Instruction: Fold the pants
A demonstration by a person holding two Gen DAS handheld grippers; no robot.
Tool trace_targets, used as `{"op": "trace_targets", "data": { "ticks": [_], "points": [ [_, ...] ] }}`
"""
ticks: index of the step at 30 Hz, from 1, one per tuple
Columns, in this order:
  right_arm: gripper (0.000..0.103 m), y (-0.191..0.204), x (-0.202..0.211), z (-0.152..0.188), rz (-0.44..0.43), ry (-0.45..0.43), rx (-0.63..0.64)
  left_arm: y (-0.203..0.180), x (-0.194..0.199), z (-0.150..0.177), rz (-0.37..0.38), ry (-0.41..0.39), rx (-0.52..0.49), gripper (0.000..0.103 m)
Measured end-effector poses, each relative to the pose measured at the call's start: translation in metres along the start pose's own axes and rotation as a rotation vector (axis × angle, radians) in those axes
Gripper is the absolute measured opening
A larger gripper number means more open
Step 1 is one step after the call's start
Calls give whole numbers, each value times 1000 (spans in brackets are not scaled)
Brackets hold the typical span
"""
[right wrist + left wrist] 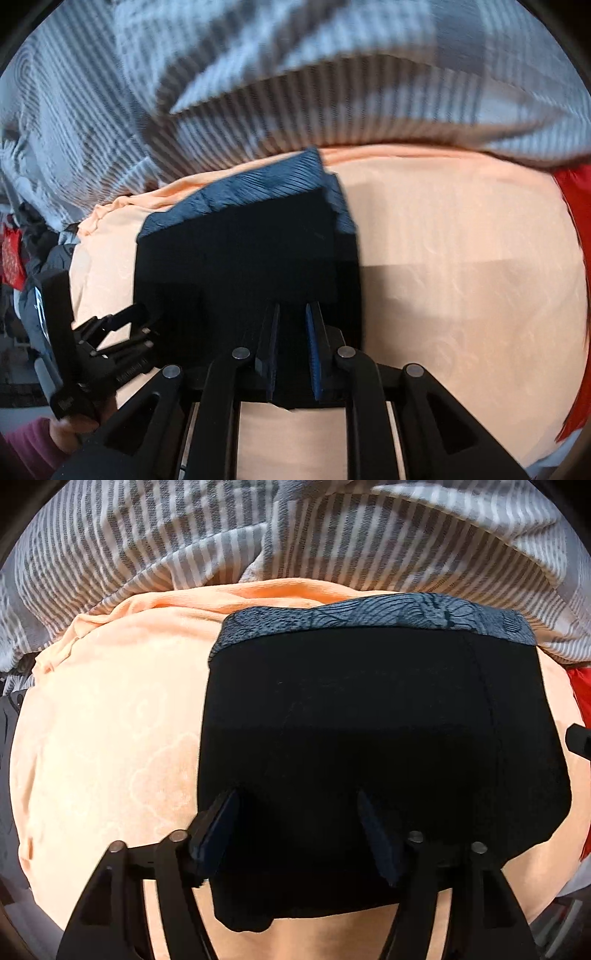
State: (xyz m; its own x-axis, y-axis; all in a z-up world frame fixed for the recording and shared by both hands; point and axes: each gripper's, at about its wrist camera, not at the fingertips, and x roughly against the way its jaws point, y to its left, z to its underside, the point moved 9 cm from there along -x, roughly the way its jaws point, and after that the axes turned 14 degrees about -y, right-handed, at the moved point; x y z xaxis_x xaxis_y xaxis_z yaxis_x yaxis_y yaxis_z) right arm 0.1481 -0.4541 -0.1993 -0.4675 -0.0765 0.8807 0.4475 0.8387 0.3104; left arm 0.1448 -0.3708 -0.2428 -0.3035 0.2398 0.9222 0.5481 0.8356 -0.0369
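pants: black shorts [369,746] with blue-grey patterned waistband [369,618], lying flat on the peach sheet [110,738]; waistband at the far edge, hem nearest the cameras
fold state: in the right wrist view the right side looks doubled over, with a strip of waistband running down the right edge; blurred, not certain
left claw [299,834]: jaws spread wide, both fingers over the near hem of the shorts, nothing pinched between them
right claw [291,350]: jaws narrow with a small gap, black fabric of the near edge sits between the pads; firm grip or not, cannot tell
left claw from the right wrist view: at left edge of the shorts [122,325], held by a hand [70,428] in a pink sleeve
surface: peach sheet, looks like a bed
background: grey-white striped blanket [258,535] bunched just past the waistband; red fabric [576,221] at the right edge
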Motion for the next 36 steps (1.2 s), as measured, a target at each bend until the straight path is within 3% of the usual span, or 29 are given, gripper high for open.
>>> {"op": "trace_targets", "data": {
  "ticks": [6,17,19,21,23,28,36],
  "points": [
    [20,4,-22,26,40,77,60,4,5,3,14,4,10,71],
    [28,-2,-14,32,3,75,33,5,14,-2,16,28,18,71],
    [37,-5,-5,30,-43,53,8,13,22,-9,30,1,44,71],
    [65,-8,-1,24,-81,31,-12,22,25,-16,51,-18,76,71],
    [73,-17,2,17,-110,10,-32,36,23,-23,97,-10,124,87],
    [78,-43,-11,7,-184,42,-117,55,12,-31,251,46,222,87],
    [78,-59,-46,20,-394,154,-280,46,-15,-22,420,159,206,87]
  ]
}}
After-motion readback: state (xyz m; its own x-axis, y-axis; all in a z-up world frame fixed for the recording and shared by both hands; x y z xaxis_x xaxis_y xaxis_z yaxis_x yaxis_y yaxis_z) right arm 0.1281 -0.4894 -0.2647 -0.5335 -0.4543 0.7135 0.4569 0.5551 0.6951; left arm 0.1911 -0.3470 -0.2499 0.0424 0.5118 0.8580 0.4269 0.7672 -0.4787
